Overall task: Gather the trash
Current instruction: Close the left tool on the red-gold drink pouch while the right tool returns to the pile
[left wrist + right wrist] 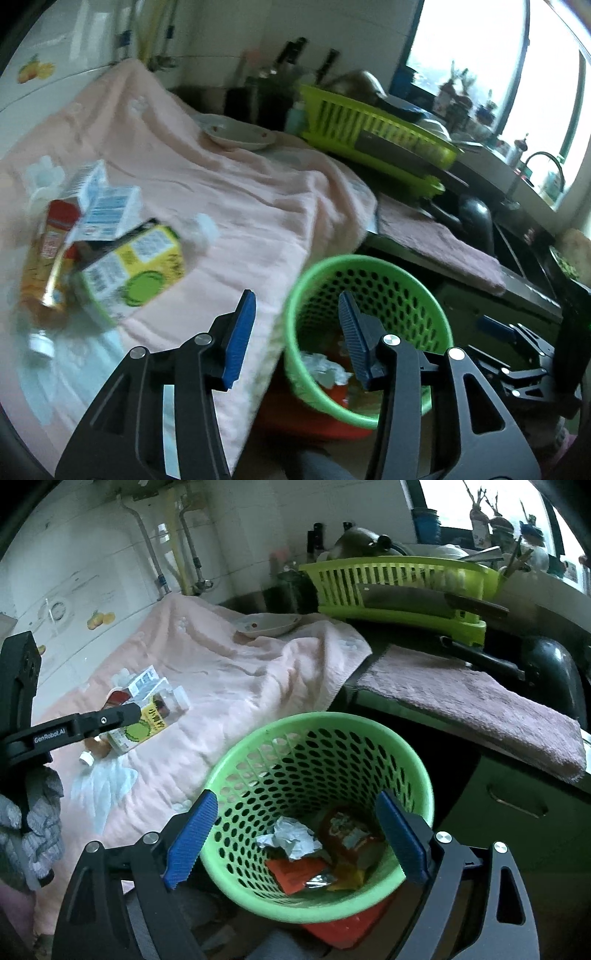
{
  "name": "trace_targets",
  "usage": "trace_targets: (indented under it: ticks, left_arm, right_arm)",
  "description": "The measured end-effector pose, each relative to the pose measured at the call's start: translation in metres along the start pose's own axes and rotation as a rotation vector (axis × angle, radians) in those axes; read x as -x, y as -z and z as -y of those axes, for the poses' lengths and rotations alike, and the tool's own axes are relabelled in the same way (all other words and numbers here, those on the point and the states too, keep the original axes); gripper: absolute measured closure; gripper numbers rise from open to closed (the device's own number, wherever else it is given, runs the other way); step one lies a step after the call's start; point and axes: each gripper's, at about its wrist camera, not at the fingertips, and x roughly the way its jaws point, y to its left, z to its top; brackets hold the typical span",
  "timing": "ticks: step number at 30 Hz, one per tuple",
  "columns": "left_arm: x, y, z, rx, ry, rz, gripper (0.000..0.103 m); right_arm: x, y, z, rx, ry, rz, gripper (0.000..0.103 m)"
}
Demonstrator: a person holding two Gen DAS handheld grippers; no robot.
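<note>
A green perforated waste basket (332, 738) stands beside the pink-towel-covered counter, holding crumpled paper (291, 836) and red wrappers (347, 830). It also shows in the left wrist view (388, 280). My right gripper (295, 834) is open and empty, right above the basket's mouth. My left gripper (299, 332) is open and empty, over the towel's edge and the basket rim. On the towel to the left lies a trash pile: a yellow-green carton (136, 266), a blue-white carton (107, 206), an orange packet (44, 258) and a small white cap (40, 345). The pile also shows in the right wrist view (144, 716).
A white dish (240, 134) sits on the pink towel (221, 184) further back. A lime dish rack (376, 129) with a cleaver stands beyond it. A mauve towel (472, 705) hangs over the counter edge near the sink. A red object (347, 926) lies under the basket.
</note>
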Motion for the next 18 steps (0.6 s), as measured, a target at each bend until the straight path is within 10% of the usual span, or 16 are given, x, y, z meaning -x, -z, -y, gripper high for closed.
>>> trace_targets:
  ticks: [18]
  left_arm:
    - [0.034,-0.039,-0.162,0.196,-0.357,0.034,0.043]
  right_arm:
    - [-0.027,-0.015,-0.069,0.081,-0.084,-0.039,0.017]
